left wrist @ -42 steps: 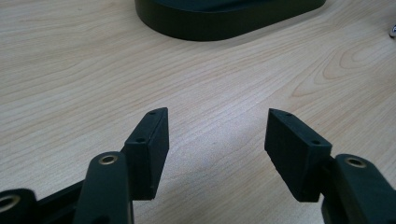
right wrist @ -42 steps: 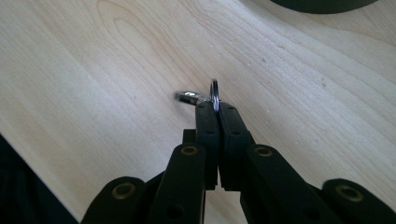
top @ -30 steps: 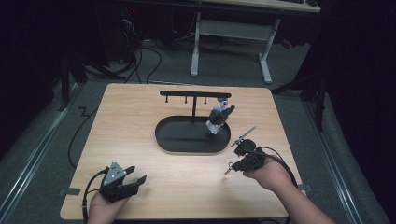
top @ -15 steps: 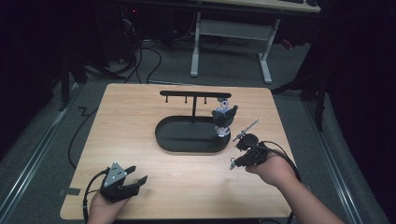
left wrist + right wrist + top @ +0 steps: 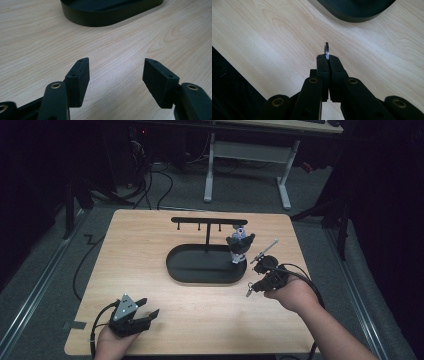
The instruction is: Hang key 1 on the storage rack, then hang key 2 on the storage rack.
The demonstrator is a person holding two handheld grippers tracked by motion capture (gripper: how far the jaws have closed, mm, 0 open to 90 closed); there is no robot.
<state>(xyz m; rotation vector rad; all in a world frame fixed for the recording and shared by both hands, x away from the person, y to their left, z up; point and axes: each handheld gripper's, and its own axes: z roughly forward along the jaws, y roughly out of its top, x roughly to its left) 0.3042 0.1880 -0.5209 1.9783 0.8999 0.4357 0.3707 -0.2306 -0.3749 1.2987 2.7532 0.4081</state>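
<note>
Right gripper view: right gripper (image 5: pixel 327 58) has its jaws pressed together on a thin metal split ring (image 5: pixel 326 49), edge-on, only its top arc poking above the tips; below it the wooden table (image 5: pixel 274 37), and the rim of the black oval tray (image 5: pixel 355 15) up ahead.

High view: the same gripper (image 5: pixel 255 286) sits right of the tray (image 5: pixel 200 272), just off its rim; a small metallic bit hangs at its tip, probably the ring, too small to be sure; a charm-like grey and white figure (image 5: pixel 240 245) stands at the tray's right end beside the T-shaped hook stand (image 5: pixel 207 221); whether it hangs from the bar or rests on the tray, can't tell.

Left gripper (image 5: pixel 116 75) rests near the table's front-left corner, jaws wide apart, nothing between them; well apart from the tray.

Handling, as judgement: ring looks very light, stiff, smooth metal, so slippery and apt to twist or pop out of flat pads; best pinched across its flat faces low on the loop, as here, leaving the upper arc free for threading onto a hook; not fragile, but easily lost if dropped.
</note>
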